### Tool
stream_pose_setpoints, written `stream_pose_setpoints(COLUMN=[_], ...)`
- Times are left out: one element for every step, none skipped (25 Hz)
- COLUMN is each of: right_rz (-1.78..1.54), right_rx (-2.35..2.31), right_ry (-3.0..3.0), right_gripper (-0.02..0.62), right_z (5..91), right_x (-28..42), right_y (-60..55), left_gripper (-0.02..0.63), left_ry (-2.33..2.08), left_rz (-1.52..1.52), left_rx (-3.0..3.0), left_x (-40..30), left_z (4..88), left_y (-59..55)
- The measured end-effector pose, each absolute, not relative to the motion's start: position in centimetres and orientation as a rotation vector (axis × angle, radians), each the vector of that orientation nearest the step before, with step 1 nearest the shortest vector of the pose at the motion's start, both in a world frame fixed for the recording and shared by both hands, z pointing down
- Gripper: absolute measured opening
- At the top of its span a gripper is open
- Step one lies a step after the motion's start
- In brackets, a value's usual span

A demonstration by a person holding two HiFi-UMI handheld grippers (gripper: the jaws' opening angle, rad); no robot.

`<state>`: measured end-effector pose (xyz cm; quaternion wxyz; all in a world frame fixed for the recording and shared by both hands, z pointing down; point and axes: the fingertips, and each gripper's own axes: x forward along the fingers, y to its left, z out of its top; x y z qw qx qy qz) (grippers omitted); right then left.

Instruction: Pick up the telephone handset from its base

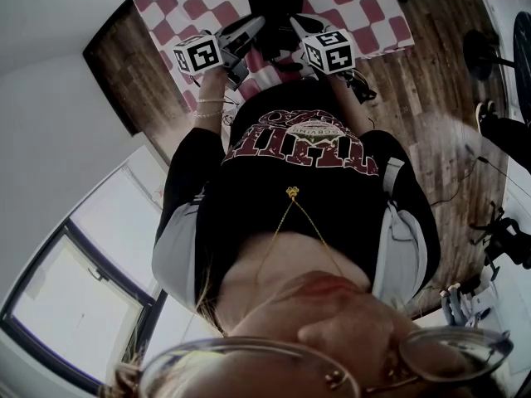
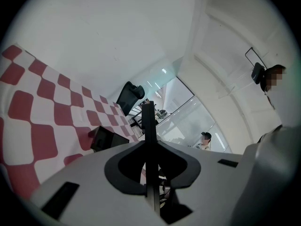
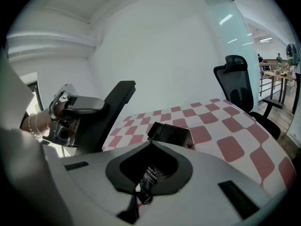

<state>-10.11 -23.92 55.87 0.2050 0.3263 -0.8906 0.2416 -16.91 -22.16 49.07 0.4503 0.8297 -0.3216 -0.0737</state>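
The telephone (image 3: 169,133) sat as one black block on the red-and-white checked cloth (image 3: 235,147), just ahead of both grippers and touched by neither. Handset and base could not be told apart.

The left gripper (image 2: 149,126) showed its jaws as a single narrow bar, pressed together with nothing between them. Its view looked out almost level over the cloth, with the telephone low and to the left. The right gripper (image 1: 297,30) was tipped down toward the table and had the telephone nearly dead ahead. No view showed how its jaws stood: only the dark recess in its body could be seen, not the jaws themselves.

Both were held close together in front of the person's chest, marker cubes uppermost, over the near edge of the table.

A clean pick-up would probably call for jaws spread wider than the handset, closing across its slim middle. The lift should then be straight up, so that the base stayed put and any cord did not drag it.
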Motion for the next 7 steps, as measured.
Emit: stream_pose_setpoints(right_rz=[0.674, 0.673, 0.672, 0.671, 0.669, 0.669, 0.668], right_rx=[0.908, 0.906, 0.905, 0.904, 0.903, 0.901, 0.899], right_ry=[-2.483, -2.482, -2.482, -2.482, -2.482, -2.482, -2.482], right_gripper=[0.020, 0.020, 0.020, 0.020, 0.020, 0.020, 0.020], right_z=[55.90, 55.92, 55.91, 55.89, 55.87, 55.85, 55.82], right_x=[-10.16, -10.22, -10.28, -10.34, -10.41, -10.46, -10.52], right_y=[-23.90, -23.88, -23.86, -23.84, -23.83, -23.81, -23.80], left_gripper=[0.080, 0.080, 0.080, 0.080, 0.080, 0.080, 0.080], left_ry=[-0.790, -0.787, -0.787, -0.790, -0.791, -0.791, -0.790], left_rz=[-0.184, -0.185, -0.183, -0.180, -0.178, -0.175, -0.172], left_rx=[2.046, 2.043, 2.045, 2.050, 2.051, 2.050, 2.048], left_x=[-16.93, -16.96, -17.02, -17.08, -17.14, -17.20, -17.25], left_z=[49.21, 49.29, 49.22, 49.12, 49.13, 49.20, 49.28], left_y=[-22.10, -22.06, -22.06, -22.08, -22.08, -22.05, -22.02])
